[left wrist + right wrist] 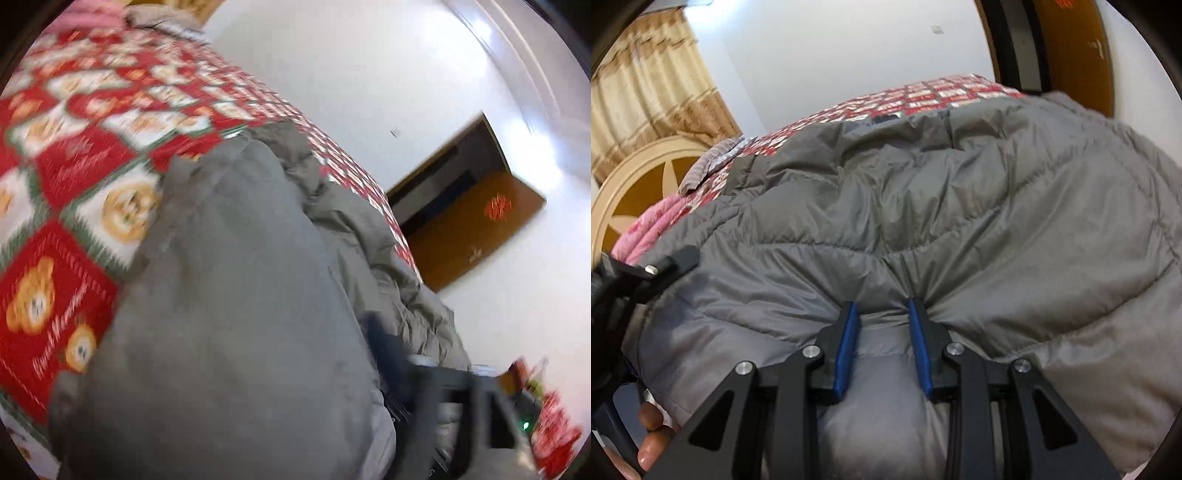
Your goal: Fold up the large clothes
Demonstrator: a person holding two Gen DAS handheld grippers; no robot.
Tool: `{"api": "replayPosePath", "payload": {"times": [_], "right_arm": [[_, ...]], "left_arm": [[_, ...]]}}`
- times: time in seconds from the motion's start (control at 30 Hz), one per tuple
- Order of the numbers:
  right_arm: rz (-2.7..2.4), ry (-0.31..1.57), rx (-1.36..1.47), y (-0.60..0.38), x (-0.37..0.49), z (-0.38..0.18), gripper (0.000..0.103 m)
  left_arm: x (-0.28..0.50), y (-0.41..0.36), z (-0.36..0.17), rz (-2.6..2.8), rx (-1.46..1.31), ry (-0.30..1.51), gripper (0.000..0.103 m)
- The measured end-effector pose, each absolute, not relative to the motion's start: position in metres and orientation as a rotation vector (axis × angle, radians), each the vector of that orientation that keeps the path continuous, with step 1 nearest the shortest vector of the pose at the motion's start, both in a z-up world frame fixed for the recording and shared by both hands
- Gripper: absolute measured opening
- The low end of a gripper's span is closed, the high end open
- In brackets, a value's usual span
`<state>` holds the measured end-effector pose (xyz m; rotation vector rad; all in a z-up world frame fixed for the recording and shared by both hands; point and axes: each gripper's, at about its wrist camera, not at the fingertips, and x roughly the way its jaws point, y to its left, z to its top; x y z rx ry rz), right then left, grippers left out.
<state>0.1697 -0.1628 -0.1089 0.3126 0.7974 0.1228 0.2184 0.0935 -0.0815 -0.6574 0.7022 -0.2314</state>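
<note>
The grey quilted puffer jacket lies spread over the bed's red teddy-bear patterned blanket, flat for folding. The right tool pinches its near hem, probably to lift it. The left tool is beside the jacket's edge; its grip I cannot tell.

1. Grey quilted down jacket, puffy, with stitched horizontal baffles and a matte shell. It's crumpled, not flat.
2. It lies on the bed's red-and-white bear-print blanket and covers most of my right wrist view.
3. The near edge is a lighter grey panel, bunched up between my blue pads, with creases fanning out from that pinch point.
4. The far edge shows a darker grey band along the top, plus a fuzzy trim at the far right.
5. In the left wrist view the jacket is a smooth rounded mound with a wrinkled fold on its right side. That frame is motion-blurred.
</note>
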Motion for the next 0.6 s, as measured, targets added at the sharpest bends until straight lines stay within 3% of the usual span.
{"api": "replayPosePath", "payload": {"times": [0.03,0.13,0.4,0.6], "right_arm": [[0.119,0.807,0.342,-0.163,0.168,-0.109,0.033],[0.153,0.837,0.523,-0.165,0.160,-0.111,0.033],[0.506,0.948,0.848,-0.085,0.143,-0.130,0.032],[0.641,0.990,0.811,-0.071,0.140,-0.110,0.035]], "left_arm": [[0.218,0.094,-0.077,-0.241,-0.629,0.701,0.041],[0.211,0.105,-0.062,-0.293,-0.610,0.680,0.031],[0.168,0.133,0.011,-0.309,-0.384,0.553,0.031],[0.140,0.087,0.034,-0.276,-0.036,0.464,0.031]]}}
